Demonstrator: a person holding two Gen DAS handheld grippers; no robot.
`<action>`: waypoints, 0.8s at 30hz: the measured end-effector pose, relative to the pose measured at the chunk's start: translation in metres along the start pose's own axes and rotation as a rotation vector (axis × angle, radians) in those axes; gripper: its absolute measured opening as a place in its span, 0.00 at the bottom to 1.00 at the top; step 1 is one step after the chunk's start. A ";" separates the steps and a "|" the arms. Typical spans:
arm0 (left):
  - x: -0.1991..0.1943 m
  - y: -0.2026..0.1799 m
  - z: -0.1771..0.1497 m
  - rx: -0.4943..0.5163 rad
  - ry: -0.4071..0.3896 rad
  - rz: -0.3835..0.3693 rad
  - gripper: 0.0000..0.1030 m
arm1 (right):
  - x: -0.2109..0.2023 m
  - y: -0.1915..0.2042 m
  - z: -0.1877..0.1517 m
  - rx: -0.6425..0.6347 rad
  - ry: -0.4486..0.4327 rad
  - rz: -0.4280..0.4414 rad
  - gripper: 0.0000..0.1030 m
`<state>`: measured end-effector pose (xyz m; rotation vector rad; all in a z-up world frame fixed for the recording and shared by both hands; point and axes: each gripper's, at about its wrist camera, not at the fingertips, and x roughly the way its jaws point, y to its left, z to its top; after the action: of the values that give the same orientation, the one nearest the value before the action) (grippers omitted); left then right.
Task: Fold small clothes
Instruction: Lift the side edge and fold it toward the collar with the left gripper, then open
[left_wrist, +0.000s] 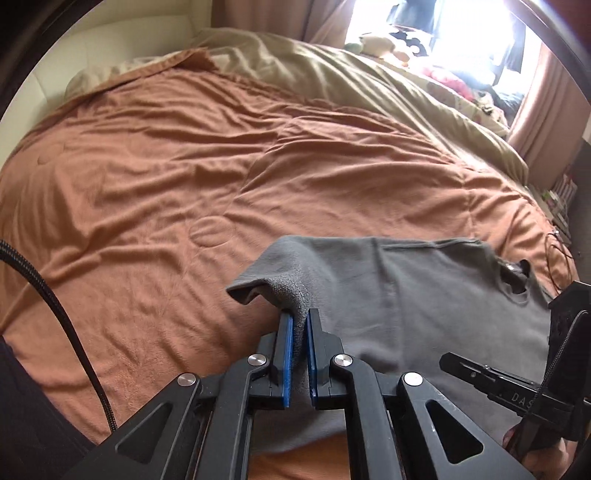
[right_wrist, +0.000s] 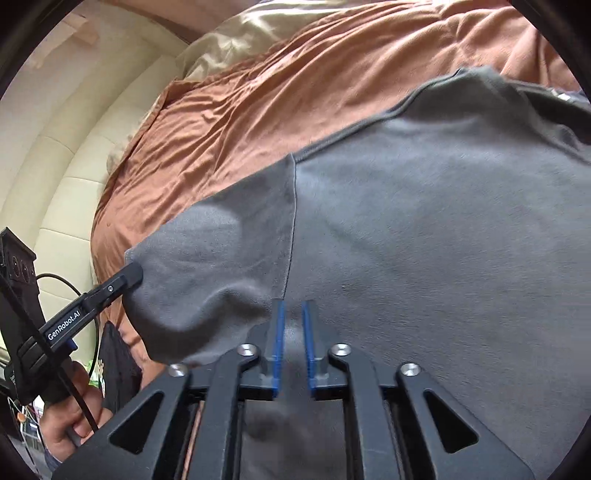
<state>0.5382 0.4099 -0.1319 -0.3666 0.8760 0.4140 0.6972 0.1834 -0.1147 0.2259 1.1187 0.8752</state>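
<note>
A grey shirt (left_wrist: 424, 295) lies on the near right part of a bed covered by a rust-orange blanket (left_wrist: 166, 166), with a beige duvet (left_wrist: 351, 81) bunched along the far side. The left gripper (left_wrist: 300, 317) reaches forward low over the near edge of the bed, its blue-padded fingers (left_wrist: 287, 343) clenched on a raised fold at the shirt's left end, so the fabric humps up and drapes over the tips. In the right wrist view the same left gripper (right_wrist: 129, 275) comes in from the left, angled upward, with a hand (right_wrist: 70, 413) wrapped round its handle and a black cable (right_wrist: 81, 387) trailing beside it. The right gripper (right_wrist: 293, 310) points along the shirt (right_wrist: 424, 240) from its near edge, close to a vertical seam; grey cloth sits between its narrowly parted blue pads (right_wrist: 277, 332), so it is grasping the shirt there. A cream padded headboard (right_wrist: 55, 166) curves along the left.
</note>
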 end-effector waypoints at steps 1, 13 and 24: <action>-0.004 -0.008 0.002 0.010 -0.003 -0.004 0.07 | -0.006 -0.001 -0.001 -0.008 -0.006 -0.006 0.26; -0.027 -0.101 0.006 0.107 0.007 -0.109 0.07 | -0.090 -0.038 -0.011 0.045 -0.056 -0.041 0.46; -0.033 -0.174 -0.014 0.242 0.021 -0.255 0.54 | -0.134 -0.062 -0.017 0.089 -0.074 -0.080 0.47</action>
<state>0.5952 0.2468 -0.0896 -0.2544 0.8759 0.0672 0.6933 0.0430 -0.0657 0.2834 1.0912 0.7416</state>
